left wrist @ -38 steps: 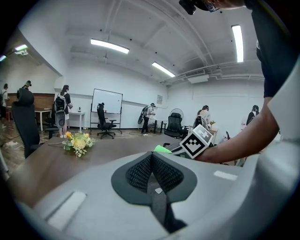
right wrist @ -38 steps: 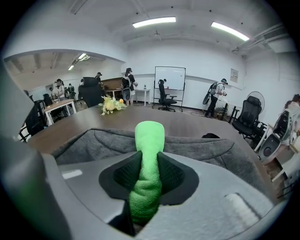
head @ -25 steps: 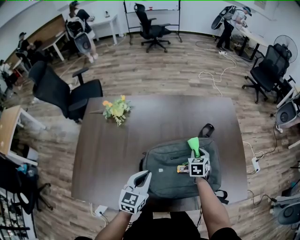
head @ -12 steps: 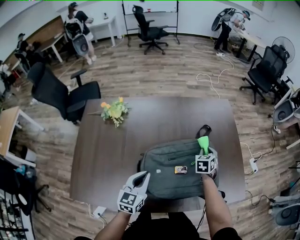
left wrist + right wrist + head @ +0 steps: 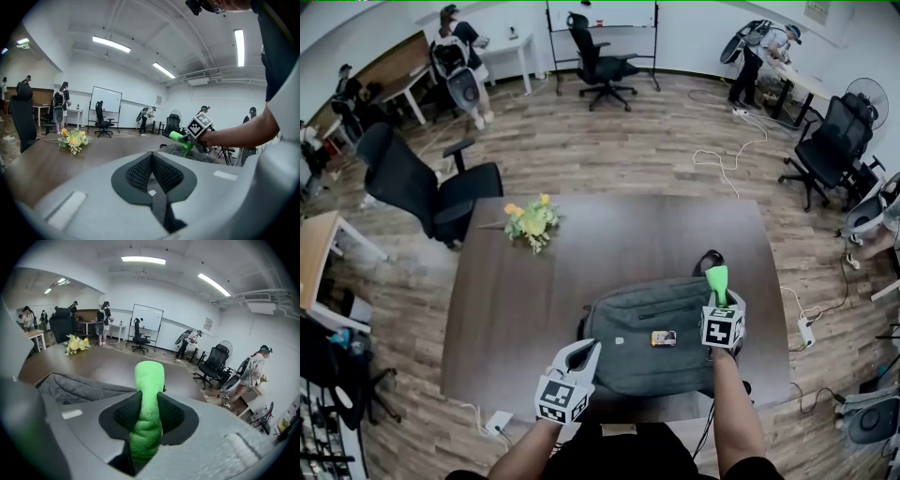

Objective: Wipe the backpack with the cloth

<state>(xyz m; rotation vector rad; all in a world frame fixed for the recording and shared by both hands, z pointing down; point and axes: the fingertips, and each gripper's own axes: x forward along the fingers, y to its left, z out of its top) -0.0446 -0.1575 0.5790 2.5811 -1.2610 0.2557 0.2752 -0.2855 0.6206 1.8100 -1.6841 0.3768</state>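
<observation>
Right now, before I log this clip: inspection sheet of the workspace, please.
Surface: dark brown wooden table.
Job's things: grey fabric backpack flat at the near edge; rolled bright green cloth.
Clutter: yellow flower bunch, far left.
Grippers: left claw shut, empty, by the backpack's left edge; right claw shut on the cloth, over the backpack's right end.
Cables: white floor cable; white power strip right of the table.
Surroundings: black office chairs, whiteboard, people.

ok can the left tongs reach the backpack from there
Probably yes: the left tongs, shut and empty, sit beside the near left corner of the backpack with nothing between; the right tongs and cloth are at its right side.
</observation>
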